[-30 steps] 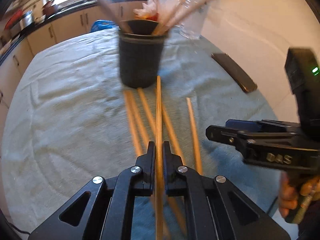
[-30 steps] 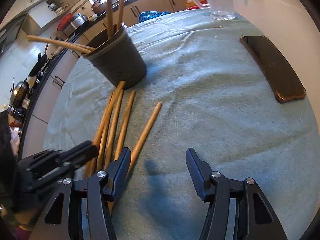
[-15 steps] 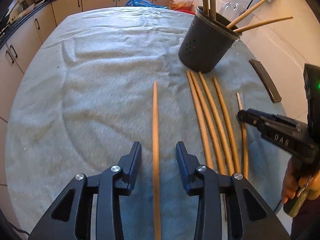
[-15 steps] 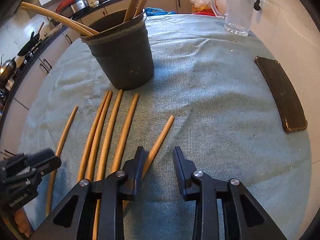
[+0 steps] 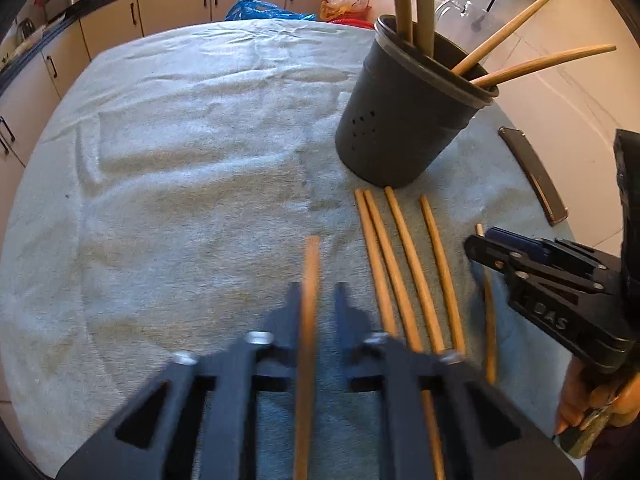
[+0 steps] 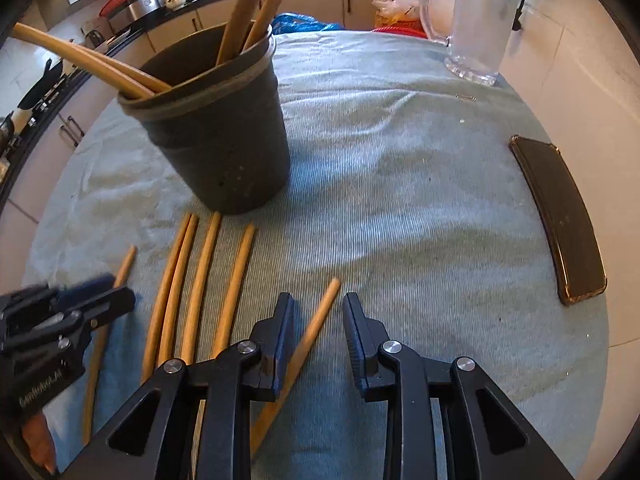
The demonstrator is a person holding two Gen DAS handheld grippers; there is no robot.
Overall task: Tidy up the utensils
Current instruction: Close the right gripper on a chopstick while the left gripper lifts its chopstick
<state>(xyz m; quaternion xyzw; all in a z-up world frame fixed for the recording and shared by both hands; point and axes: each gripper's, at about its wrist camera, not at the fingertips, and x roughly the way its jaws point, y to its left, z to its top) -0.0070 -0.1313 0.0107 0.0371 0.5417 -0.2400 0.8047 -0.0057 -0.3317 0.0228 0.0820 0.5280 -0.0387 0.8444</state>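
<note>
fig. both claws low over the cloth-covered worktop (image 5: 168,168), with the dark utensil holder (image 5: 404,128) as landmark. half a second ago my left claw (image 5: 316,300) stood spread around a lone wooden stick (image 5: 310,320) lying on the cloth in front of the holder; now its fingers have drawn in close on either side of that stick. the view is blurred, so i cannot tell whether they are pinching it yet. my right claw (image 6: 318,312) is spread, a little wider than half a second ago, with the tip of the outermost stick (image 6: 316,320) lying slantwise between its fingers, not gripped. i judge the next pick is being set up: one stick per claw, then a lift to the holder.

four more sticks (image 6: 200,288) lie side by side just in front of the holder's base. the holder already carries four sticks (image 5: 416,4), two upright and two leaning out over its rim.

room for moving: the cloth to the holder's left is open. to its right a dark flat phone-like slab (image 6: 560,220) lies near the worktop's edge, and a clear glass jug (image 6: 476,28) stands beyond the holder. the leaning sticks overhang the rim, so i judge any drop-in should come from above the free part of the mouth.
</note>
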